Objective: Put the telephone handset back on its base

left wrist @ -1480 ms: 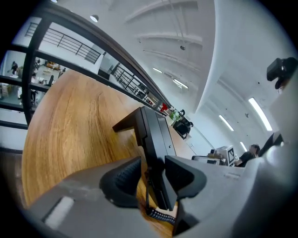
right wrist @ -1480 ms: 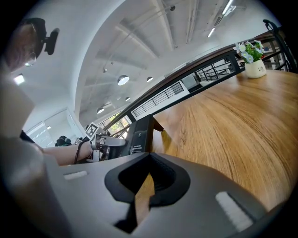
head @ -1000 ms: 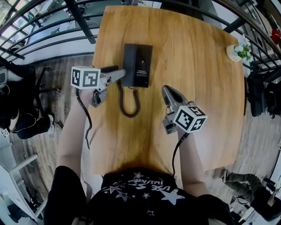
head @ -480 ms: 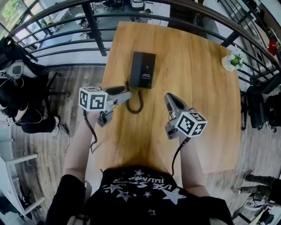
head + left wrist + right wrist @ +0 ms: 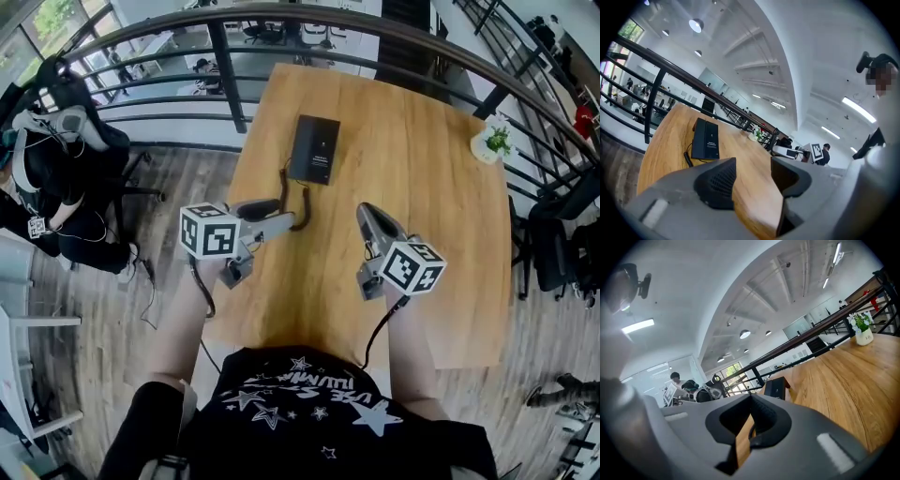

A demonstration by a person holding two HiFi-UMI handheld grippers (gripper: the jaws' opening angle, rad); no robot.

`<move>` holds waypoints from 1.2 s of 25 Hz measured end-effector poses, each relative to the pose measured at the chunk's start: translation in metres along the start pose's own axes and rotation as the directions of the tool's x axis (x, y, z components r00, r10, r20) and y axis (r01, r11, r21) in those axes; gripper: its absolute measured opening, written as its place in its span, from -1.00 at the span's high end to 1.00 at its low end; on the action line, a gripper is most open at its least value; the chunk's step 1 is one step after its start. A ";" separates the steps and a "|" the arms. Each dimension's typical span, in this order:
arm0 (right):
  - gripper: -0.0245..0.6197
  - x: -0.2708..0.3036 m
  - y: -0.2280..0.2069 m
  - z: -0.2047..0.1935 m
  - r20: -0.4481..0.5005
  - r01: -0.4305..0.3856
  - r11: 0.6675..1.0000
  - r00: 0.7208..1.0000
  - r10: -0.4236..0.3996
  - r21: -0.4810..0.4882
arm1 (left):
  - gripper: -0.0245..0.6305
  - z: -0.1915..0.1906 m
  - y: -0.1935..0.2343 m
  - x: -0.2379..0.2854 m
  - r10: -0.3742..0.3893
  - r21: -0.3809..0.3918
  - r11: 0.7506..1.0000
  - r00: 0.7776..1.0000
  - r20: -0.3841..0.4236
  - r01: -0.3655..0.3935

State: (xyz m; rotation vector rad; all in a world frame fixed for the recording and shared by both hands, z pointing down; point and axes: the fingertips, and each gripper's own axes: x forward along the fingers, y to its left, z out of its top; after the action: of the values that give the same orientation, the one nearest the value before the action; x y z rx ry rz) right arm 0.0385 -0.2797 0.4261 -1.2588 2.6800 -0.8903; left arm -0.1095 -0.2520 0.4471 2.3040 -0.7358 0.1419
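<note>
The black corded telephone handset (image 5: 301, 148) lies in its cradle on the left half of the flat black telephone base (image 5: 323, 152), which sits on the light wooden table (image 5: 441, 225) toward its far edge. A black coiled cord (image 5: 302, 208) curls from the base's near side. The left tool (image 5: 286, 215) hovers at 7 o'clock from the base, its two sides spread with only bare wood between them. The right tool (image 5: 365, 212) is at 5 o'clock from the base, tips pressed together on nothing. A small white potted plant (image 5: 491, 142) stands at the table's 2 o'clock edge.
</note>
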 end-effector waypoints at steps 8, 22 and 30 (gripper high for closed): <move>0.93 -0.053 0.021 -0.021 -0.007 -0.047 0.999 0.999 0.047 -0.011 | 0.20 -0.039 -0.050 -0.022 0.047 -0.080 0.996 0.991 0.129 -0.037; 0.93 -0.129 0.025 -0.054 -0.046 -0.078 0.997 0.996 0.077 -0.013 | 0.29 -0.114 -0.118 -0.021 0.087 -0.146 0.987 0.983 0.163 -0.063; 0.93 -0.152 0.021 -0.052 -0.064 -0.100 0.995 0.993 0.099 -0.019 | 0.39 -0.128 -0.145 -0.009 0.104 -0.146 0.986 0.980 0.168 -0.080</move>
State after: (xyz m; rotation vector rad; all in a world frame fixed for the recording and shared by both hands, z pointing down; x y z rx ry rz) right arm 0.1107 -0.1345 0.4297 -1.1076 2.7807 -0.9040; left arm -0.0246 -0.0781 0.4542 2.1690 -0.9133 -0.0695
